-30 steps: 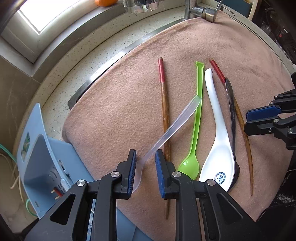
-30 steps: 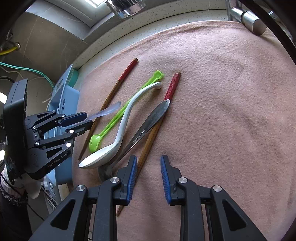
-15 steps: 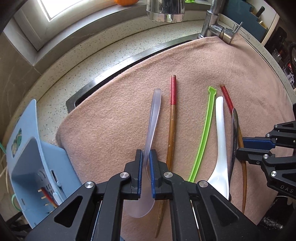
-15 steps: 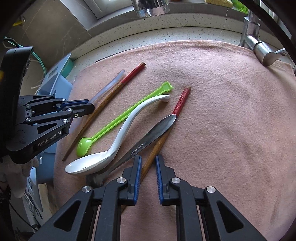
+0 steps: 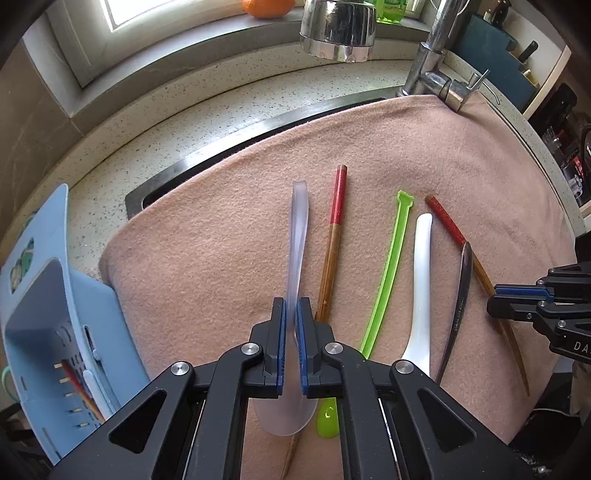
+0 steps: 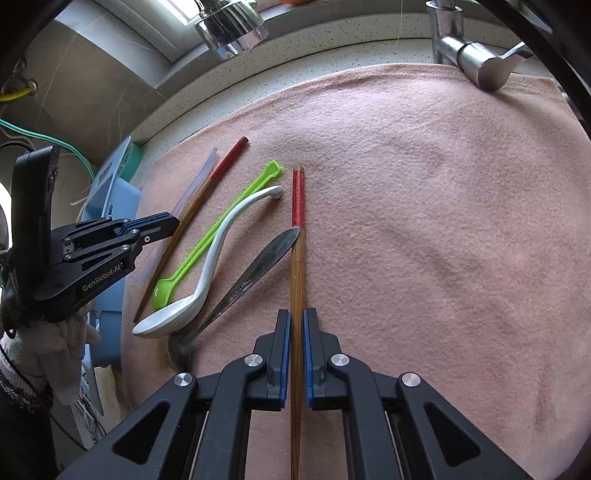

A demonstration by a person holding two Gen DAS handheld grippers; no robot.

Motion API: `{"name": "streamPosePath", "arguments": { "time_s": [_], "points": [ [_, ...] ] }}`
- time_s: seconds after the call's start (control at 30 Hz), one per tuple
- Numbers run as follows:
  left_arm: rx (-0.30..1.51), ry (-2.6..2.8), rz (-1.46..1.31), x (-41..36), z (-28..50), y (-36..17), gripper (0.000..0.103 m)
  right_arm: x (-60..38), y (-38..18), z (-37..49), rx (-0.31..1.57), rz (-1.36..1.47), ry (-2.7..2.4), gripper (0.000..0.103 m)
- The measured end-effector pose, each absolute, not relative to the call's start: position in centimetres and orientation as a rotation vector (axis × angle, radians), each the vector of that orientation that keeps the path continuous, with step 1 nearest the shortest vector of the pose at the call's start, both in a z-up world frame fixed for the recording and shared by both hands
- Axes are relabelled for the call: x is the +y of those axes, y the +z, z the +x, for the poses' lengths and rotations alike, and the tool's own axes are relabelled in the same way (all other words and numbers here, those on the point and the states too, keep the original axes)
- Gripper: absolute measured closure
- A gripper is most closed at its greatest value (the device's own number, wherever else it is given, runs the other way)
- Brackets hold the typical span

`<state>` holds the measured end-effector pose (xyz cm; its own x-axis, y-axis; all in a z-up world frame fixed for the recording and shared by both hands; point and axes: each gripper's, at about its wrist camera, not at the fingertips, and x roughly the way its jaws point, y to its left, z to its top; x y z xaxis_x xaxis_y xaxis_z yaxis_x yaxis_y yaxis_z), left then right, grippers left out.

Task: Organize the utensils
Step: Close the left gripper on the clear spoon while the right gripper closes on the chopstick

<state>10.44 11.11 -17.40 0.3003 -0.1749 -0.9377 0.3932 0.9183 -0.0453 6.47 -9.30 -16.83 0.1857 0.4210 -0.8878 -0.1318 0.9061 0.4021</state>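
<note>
My left gripper [image 5: 290, 314] is shut on a clear plastic spoon [image 5: 297, 236], its handle pointing away over the pink cloth [image 5: 207, 236]. My right gripper [image 6: 294, 328] is shut on a red-tipped wooden chopsticks stick [image 6: 297, 236]. On the cloth lie a second chopstick [image 5: 334, 240], a green spoon [image 5: 391, 258], a white ceramic spoon [image 5: 421, 280] and a metal spoon [image 5: 461, 291]. The same ones show in the right wrist view: green spoon [image 6: 218, 236], white spoon [image 6: 210, 273], metal spoon [image 6: 255, 273]. The right gripper shows in the left wrist view [image 5: 495, 299], the left gripper in the right wrist view [image 6: 173, 223].
A light blue utensil caddy [image 5: 48, 332] stands off the cloth's left edge with utensils inside. A faucet [image 5: 439, 77] and its spray head [image 5: 338, 29] are at the back. The sink rim [image 5: 221, 155] shows beyond the cloth. An orange [image 5: 267, 5] sits on the windowsill.
Both grippers closed: the left on the clear spoon, swinging it straight ahead, the right on the chopstick, which now lies in line with its fingers.
</note>
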Motion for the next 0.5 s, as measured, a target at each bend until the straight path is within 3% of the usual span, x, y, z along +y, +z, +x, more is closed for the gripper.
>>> {"name": "streamPosePath", "arguments": {
  "time_s": [0.43, 0.5],
  "points": [
    [1.198, -0.361, 0.148, 11.2, 10.4, -16.9, 0.099, -12.4, -14.2, 6.0, 1.244, 0.296, 0.379, 0.097],
    [1.208, -0.330, 0.196, 10.7, 10.7, -17.3, 0.090, -12.4, -14.1, 5.8, 1.241, 0.295, 0.384, 0.097]
  ]
}}
